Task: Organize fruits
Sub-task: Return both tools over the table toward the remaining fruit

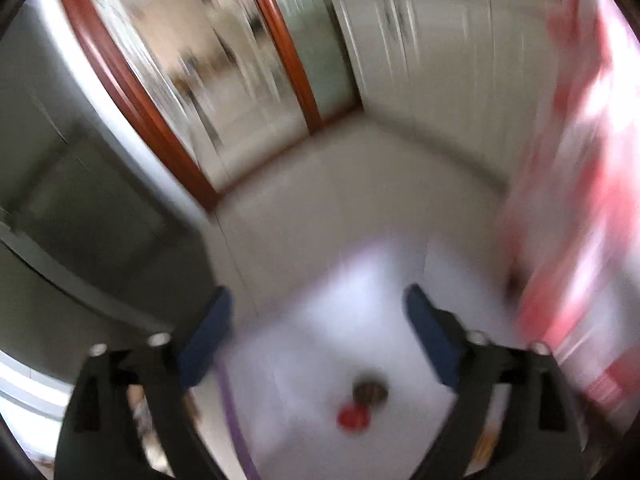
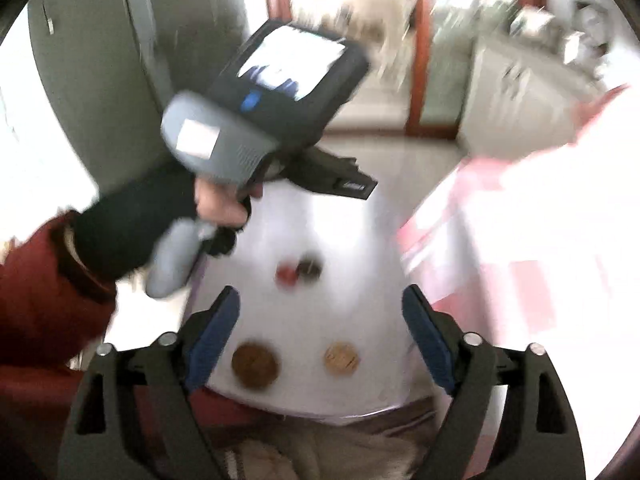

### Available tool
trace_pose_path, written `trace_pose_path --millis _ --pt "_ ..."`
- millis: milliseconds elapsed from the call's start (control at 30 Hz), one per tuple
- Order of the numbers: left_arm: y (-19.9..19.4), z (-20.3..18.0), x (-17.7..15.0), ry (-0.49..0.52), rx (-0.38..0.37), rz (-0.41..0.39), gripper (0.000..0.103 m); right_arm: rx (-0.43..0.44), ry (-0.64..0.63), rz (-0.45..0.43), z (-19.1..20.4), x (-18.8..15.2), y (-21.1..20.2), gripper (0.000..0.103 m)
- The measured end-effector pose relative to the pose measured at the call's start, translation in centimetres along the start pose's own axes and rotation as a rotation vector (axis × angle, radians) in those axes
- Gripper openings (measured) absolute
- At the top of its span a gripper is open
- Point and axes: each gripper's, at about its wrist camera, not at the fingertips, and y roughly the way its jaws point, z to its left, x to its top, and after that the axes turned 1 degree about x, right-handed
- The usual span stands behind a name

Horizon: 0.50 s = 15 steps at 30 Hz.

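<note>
I hold left gripper (image 1: 318, 308) and right gripper (image 2: 320, 308) spread, empty, above the white table (image 2: 344, 312); red fruit (image 2: 287, 274) looks small, smooth, likely rolls: grip its sides

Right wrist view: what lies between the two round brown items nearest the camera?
Only bare white tabletop lies between the darker brown round item and the lighter tan round item; both pictures are blurred, and only the right wrist view shows this stretch.
</note>
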Motion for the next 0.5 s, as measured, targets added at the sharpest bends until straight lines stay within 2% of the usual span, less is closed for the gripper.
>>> trace_pose_path --millis 67,133,200,267,333,367,433,500 --pt "-5.5 -1.0 2.5 -0.030 -0.026 -0.195 0.102 -0.107 0.033 -0.127 -2.0 0.1 -5.0 0.087" --pt "-9.7 -3.8 4.3 -0.025 -0.107 -0.327 0.102 -0.227 0.086 -0.212 -4.4 -0.3 -9.0 0.088" --pt "-12.8 -7.3 5.3 0.009 -0.220 -0.394 0.102 -0.320 0.143 -0.257 -7.3 -1.3 -12.3 0.088" --pt "-14.4 -11.5 6.1 0.063 -0.360 -0.376 0.102 -0.444 0.225 -0.287 -10.5 -2.7 -15.1 0.088" --pt "-15.6 -17.4 7.1 0.122 -0.545 -0.310 0.102 -0.539 0.326 -0.289 -14.1 -4.9 -17.1 0.088" --pt "-15.9 -20.6 7.5 0.144 -0.612 -0.280 0.102 -0.573 0.374 -0.283 -15.7 -6.1 -17.9 0.088" --pt "-16.2 -25.6 6.8 0.177 -0.676 -0.250 0.102 -0.650 0.486 -0.269 -19.2 -8.4 -19.6 0.088" --pt "-16.1 -32.2 6.3 0.217 -0.730 -0.187 0.102 -0.695 0.587 -0.256 -22.2 -10.7 -20.5 0.088"
